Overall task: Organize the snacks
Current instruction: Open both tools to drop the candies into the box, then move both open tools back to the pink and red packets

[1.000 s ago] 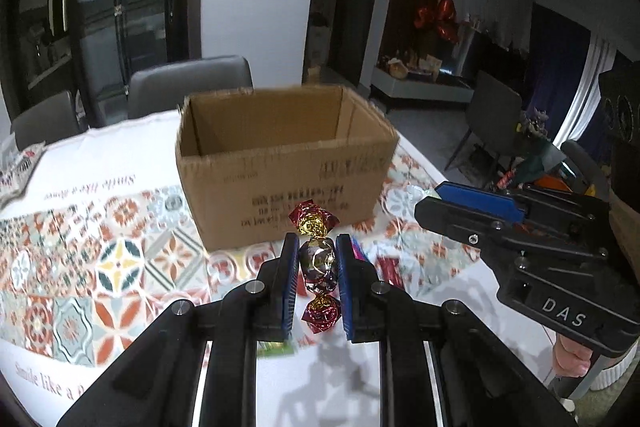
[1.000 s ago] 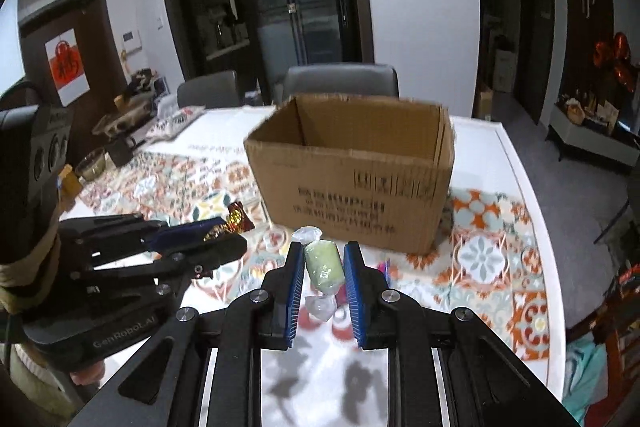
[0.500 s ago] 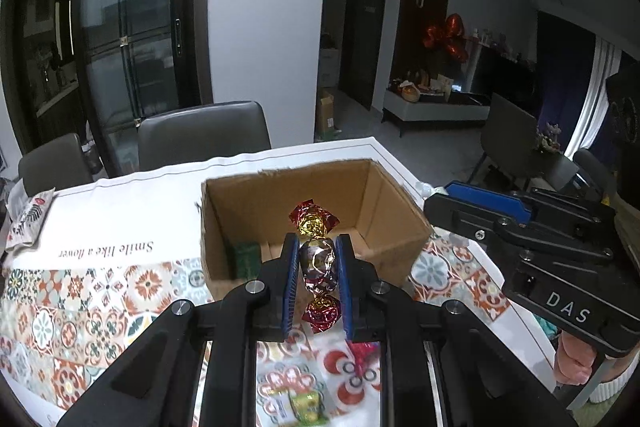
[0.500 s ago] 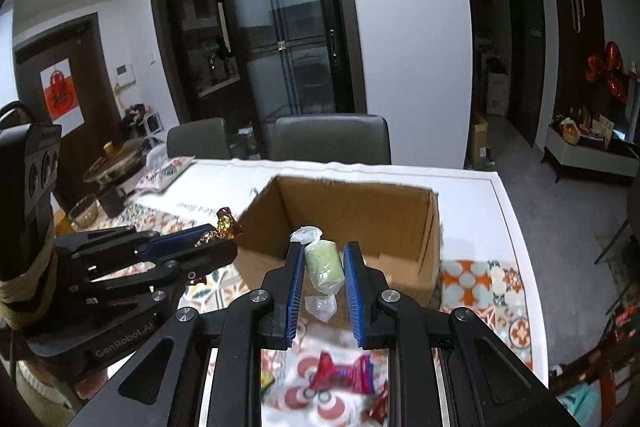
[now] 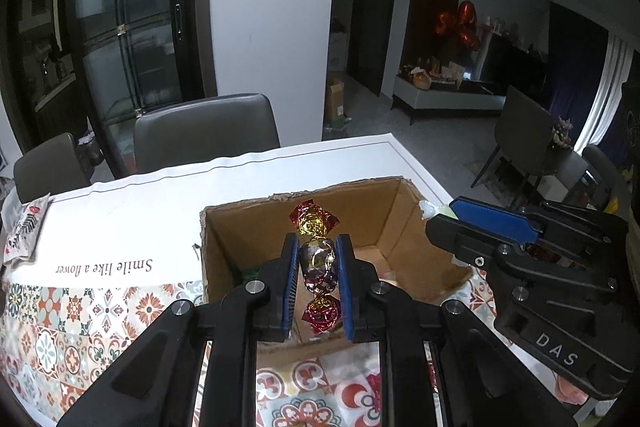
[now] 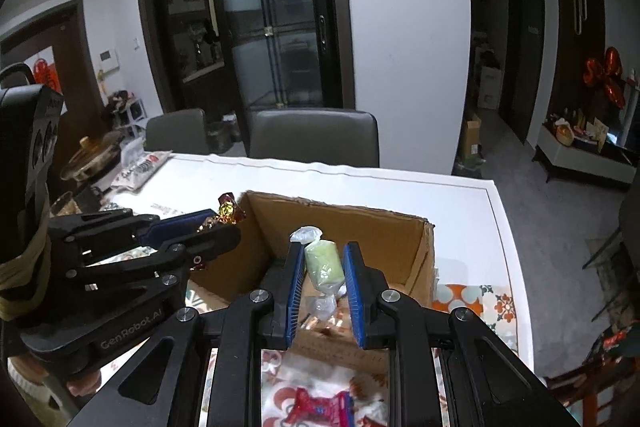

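An open cardboard box (image 5: pixel 372 203) stands on the table; it also shows in the right wrist view (image 6: pixel 376 227). My left gripper (image 5: pixel 317 247) is shut on a red and gold foil candy (image 5: pixel 316 259) and holds it above the box's near left part. My right gripper (image 6: pixel 322 253) holds a pale green wrapped candy (image 6: pixel 323 265) over the box, its jaws slightly apart around it. Each gripper shows in the other's view, left gripper (image 6: pixel 208 227) and right gripper (image 5: pixel 472 223). A few snacks lie on the box floor, mostly hidden.
A patterned tablecloth (image 5: pixel 80 311) covers the white table (image 6: pixel 460 195). A red wrapped snack (image 6: pixel 320 407) lies on the cloth in front of the box. Two grey chairs (image 5: pixel 204 131) stand at the far edge. A packet (image 5: pixel 24 231) lies far left.
Both grippers have risen and moved forward with their candies, from in front of the box to above its opening. The right jaws look a little wider around the green candy.
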`<action>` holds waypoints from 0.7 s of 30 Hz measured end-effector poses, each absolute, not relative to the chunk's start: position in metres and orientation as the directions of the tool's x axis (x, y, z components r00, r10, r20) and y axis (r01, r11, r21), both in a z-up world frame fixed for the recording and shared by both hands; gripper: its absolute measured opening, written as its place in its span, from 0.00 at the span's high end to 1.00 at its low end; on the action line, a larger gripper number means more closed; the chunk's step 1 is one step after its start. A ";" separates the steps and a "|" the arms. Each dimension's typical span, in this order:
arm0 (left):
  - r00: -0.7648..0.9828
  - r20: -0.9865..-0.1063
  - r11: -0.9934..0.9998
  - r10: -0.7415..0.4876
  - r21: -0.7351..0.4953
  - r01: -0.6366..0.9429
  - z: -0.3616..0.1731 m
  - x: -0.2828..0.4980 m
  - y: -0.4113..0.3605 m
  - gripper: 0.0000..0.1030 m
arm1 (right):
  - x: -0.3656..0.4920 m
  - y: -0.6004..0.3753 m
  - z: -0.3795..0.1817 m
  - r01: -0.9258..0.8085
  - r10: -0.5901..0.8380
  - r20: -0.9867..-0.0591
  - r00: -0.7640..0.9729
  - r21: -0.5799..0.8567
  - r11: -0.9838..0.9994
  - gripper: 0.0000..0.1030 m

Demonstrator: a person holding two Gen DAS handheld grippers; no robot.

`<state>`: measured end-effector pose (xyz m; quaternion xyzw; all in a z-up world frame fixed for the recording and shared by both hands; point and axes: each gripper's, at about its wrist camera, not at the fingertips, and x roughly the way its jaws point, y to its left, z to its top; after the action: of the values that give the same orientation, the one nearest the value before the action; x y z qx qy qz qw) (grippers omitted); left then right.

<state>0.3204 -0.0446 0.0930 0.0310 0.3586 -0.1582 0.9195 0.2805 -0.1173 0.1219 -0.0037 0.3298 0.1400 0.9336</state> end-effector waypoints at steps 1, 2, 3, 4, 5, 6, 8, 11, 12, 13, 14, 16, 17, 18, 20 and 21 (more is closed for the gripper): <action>0.691 -0.671 0.949 -0.268 -0.058 0.311 0.092 0.323 -0.045 0.82 | 0.285 -0.118 0.120 -0.262 0.259 -0.625 0.736 0.089 0.961 0.79; 0.690 -0.673 0.950 -0.266 -0.061 0.306 0.091 0.326 -0.045 0.82 | 0.289 -0.119 0.118 -0.256 0.255 -0.632 0.732 0.093 0.962 0.79; 0.687 -0.676 0.950 -0.267 -0.064 0.305 0.089 0.330 -0.045 0.82 | 0.293 -0.120 0.115 -0.251 0.252 -0.639 0.727 0.094 0.963 0.79; 0.683 -0.679 0.950 -0.268 -0.066 0.306 0.088 0.334 -0.045 0.82 | 0.295 -0.121 0.113 -0.248 0.248 -0.643 0.725 0.093 0.964 0.79; 0.683 -0.681 0.950 -0.263 -0.060 0.305 0.087 0.336 -0.046 0.81 | 0.298 -0.121 0.111 -0.242 0.242 -0.648 0.722 0.091 0.966 0.79; 0.687 -0.681 0.953 -0.252 -0.050 0.300 0.087 0.337 -0.047 0.81 | 0.301 -0.121 0.109 -0.241 0.240 -0.654 0.717 0.090 0.966 0.79; 0.703 -0.673 0.958 -0.230 -0.029 0.286 0.086 0.339 -0.046 0.64 | 0.304 -0.123 0.106 -0.231 0.229 -0.655 0.720 0.085 0.969 0.79; 0.728 -0.658 0.965 -0.192 0.006 0.260 0.086 0.331 -0.043 0.46 | 0.306 -0.127 0.102 -0.200 0.205 -0.664 0.719 0.085 0.976 0.65; 0.731 -0.657 0.966 -0.187 0.012 0.259 0.086 0.327 -0.043 0.46 | 0.302 -0.128 0.101 -0.186 0.193 -0.660 0.726 0.082 0.979 0.61; 0.735 -0.653 0.967 -0.183 0.017 0.255 0.087 0.322 -0.042 0.46 | 0.300 -0.129 0.102 -0.182 0.188 -0.658 0.729 0.079 0.980 0.61; 0.741 -0.646 0.968 -0.183 0.015 0.252 0.087 0.316 -0.040 0.46 | 0.294 -0.130 0.101 -0.181 0.185 -0.656 0.732 0.074 0.981 0.61; 0.754 -0.632 0.969 -0.179 0.021 0.246 0.087 0.305 -0.039 0.46 | 0.285 -0.132 0.100 -0.175 0.174 -0.646 0.743 0.063 0.983 0.61; 0.759 -0.626 0.968 -0.179 0.025 0.248 0.087 0.300 -0.039 0.46 | 0.279 -0.133 0.100 -0.166 0.161 -0.639 0.752 0.053 0.985 0.61; 0.763 -0.621 0.967 -0.181 0.029 0.253 0.086 0.294 -0.039 0.46 | 0.271 -0.134 0.100 -0.167 0.158 -0.629 0.761 0.046 0.985 0.59; 0.763 -0.616 0.964 -0.193 0.028 0.266 0.085 0.285 -0.041 0.46 | 0.260 -0.135 0.100 -0.158 0.147 -0.618 0.772 0.037 0.987 0.56; 0.764 -0.614 0.961 -0.201 0.027 0.274 0.084 0.279 -0.042 0.46 | 0.255 -0.136 0.100 -0.156 0.144 -0.612 0.778 0.035 0.987 0.56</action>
<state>0.2795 -0.0418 0.0842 0.0574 0.3196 -0.1266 0.9373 0.2553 -0.1363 0.1003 -0.0088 0.3236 0.0795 0.9428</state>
